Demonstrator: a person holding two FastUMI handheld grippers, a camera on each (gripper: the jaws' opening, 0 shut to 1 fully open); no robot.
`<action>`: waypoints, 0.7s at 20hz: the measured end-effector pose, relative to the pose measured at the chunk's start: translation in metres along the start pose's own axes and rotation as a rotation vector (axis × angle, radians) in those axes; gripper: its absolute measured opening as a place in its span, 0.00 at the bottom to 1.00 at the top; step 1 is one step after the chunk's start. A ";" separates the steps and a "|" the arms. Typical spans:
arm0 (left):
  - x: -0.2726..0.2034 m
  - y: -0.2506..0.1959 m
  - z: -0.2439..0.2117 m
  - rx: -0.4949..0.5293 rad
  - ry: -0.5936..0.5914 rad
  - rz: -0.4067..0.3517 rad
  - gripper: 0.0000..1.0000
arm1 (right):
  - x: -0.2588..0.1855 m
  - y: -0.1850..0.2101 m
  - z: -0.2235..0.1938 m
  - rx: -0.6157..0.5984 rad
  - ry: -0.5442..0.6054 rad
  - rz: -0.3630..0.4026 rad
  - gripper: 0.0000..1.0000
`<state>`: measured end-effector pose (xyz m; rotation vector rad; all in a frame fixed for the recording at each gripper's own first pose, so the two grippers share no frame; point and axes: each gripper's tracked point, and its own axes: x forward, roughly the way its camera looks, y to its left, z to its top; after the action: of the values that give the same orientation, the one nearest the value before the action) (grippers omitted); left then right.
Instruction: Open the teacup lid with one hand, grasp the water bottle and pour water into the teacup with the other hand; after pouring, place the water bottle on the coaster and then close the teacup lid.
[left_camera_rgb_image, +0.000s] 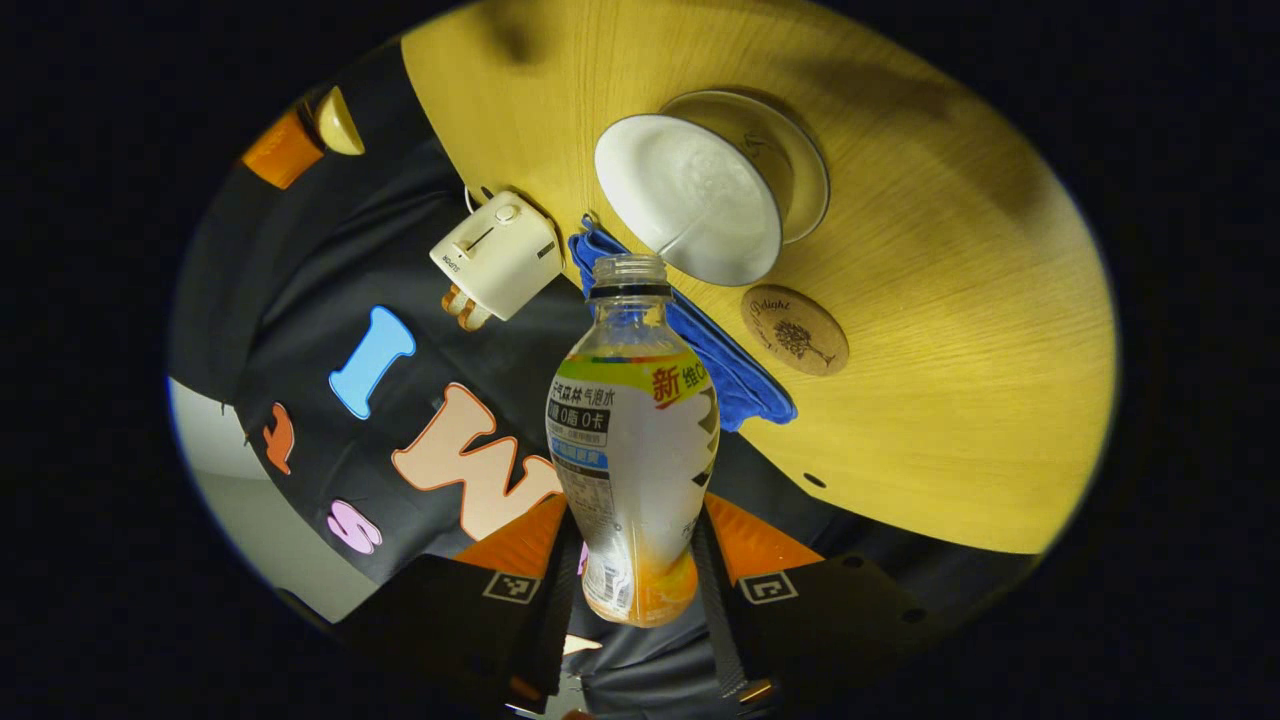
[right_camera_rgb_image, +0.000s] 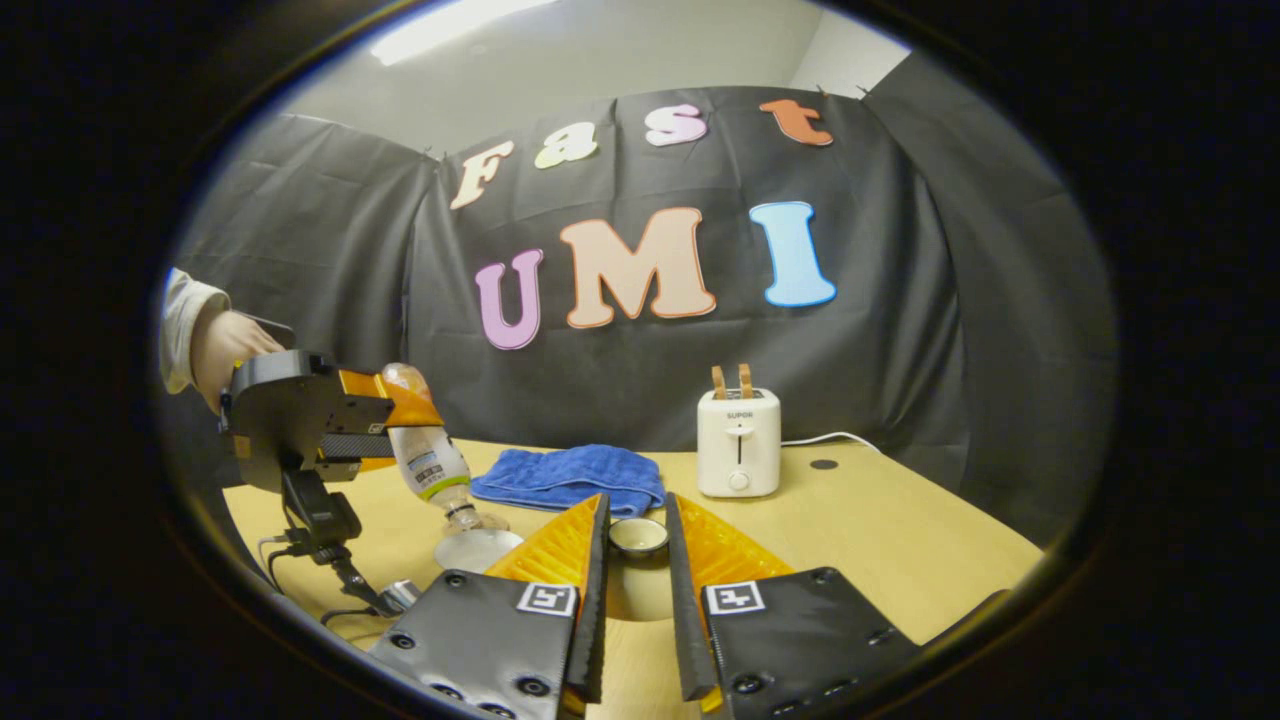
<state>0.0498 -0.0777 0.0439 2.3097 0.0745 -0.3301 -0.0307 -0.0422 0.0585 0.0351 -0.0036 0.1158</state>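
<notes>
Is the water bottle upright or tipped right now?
Tipped: the water bottle slants mouth-down over the teacup, held in the left gripper.

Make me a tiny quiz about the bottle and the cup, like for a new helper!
1. True or false: the clear plastic water bottle clamped between the fingers of the left gripper has a cap on.
2. In the right gripper view, what lies on the wooden table between that bottle and the white toaster?
A. a blue folded cloth
B. a metal spoon
C. a green plate
3. Short answer: the round wooden coaster lies beside the white teacup. Is anything standing on it?

Key: 1 false, the neck is open. 2 A. 3 no, it is bare.
</notes>
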 end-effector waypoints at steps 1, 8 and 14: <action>-0.001 -0.003 0.002 -0.035 -0.008 -0.020 0.57 | -0.001 0.001 0.000 0.000 -0.001 0.002 0.33; -0.007 -0.048 0.026 -0.331 -0.092 -0.149 0.57 | 0.000 0.007 0.000 0.005 0.003 0.015 0.32; -0.009 -0.060 0.048 -0.564 -0.154 -0.166 0.57 | -0.002 0.008 0.002 0.006 -0.004 0.019 0.32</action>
<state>0.0217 -0.0704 -0.0277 1.7180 0.2499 -0.4985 -0.0336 -0.0342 0.0607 0.0410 -0.0075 0.1343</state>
